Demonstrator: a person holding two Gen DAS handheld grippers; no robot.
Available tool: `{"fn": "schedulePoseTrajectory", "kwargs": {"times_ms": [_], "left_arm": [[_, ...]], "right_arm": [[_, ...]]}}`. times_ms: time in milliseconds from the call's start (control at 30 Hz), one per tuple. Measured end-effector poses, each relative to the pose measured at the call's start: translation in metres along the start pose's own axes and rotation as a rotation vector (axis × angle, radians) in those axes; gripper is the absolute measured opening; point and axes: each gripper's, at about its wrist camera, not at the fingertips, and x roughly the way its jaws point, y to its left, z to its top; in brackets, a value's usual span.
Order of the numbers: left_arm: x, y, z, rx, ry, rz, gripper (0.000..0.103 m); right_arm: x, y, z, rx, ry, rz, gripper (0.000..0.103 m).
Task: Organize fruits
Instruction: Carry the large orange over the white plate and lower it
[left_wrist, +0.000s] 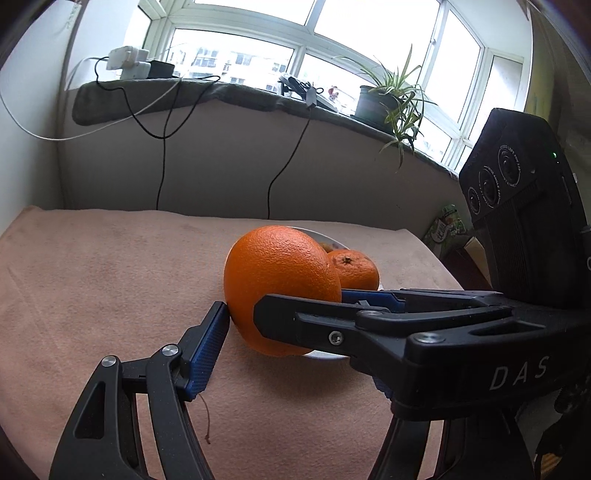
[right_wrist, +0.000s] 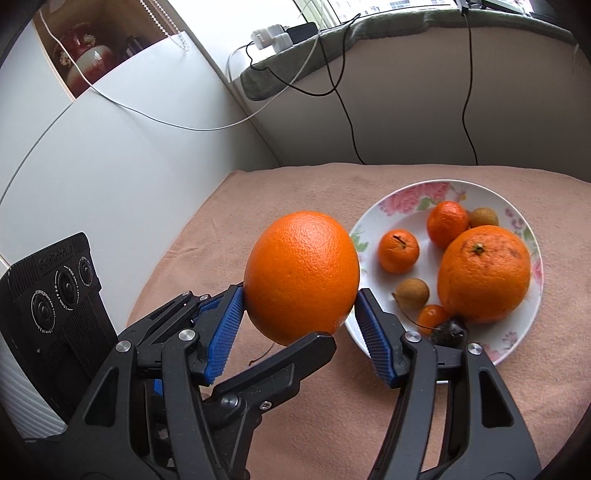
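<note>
The right gripper's (right_wrist: 300, 301) jaws, about half open, clamp a large orange (right_wrist: 301, 273) by its sides above the cloth-covered bench (right_wrist: 288, 192), just left of the floral plate (right_wrist: 406, 190) of fruit. The left gripper (left_wrist: 288, 314) stands wide, one pad (left_wrist: 207, 347) touching the orange; its other finger is hidden, so its grip cannot be told.

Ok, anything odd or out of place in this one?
Yes: a dark, shrivelled lump with a thin stem lies at the near edge of the plate, against the large orange. It looks spoiled next to the fresh fruit. Nothing looks spilled or tipped.
</note>
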Motion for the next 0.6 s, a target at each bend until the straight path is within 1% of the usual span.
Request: {"fn": "schedulePoseTrajectory", "kwargs": {"times_ms": [100, 233, 600], "left_arm": [[0.007, -0.004, 0.001, 0.016, 0.014, -0.001, 0.069], [0.015, -0.004, 0.002, 0.007, 0.031, -0.017, 0.069], [0.027, -0.008, 0.001, 0.009, 0.068, -0.036, 0.069]], "right_arm": [[-0.002, -0.008, -0.003, 0.009, 0.01, -0.013, 0.065], [-0.003, -0.013, -0.002, 0.015, 0.026, -0.03, 0.065], [-0.003, -0.027, 0.004, 0.054, 0.037, -0.037, 0.065]]}}
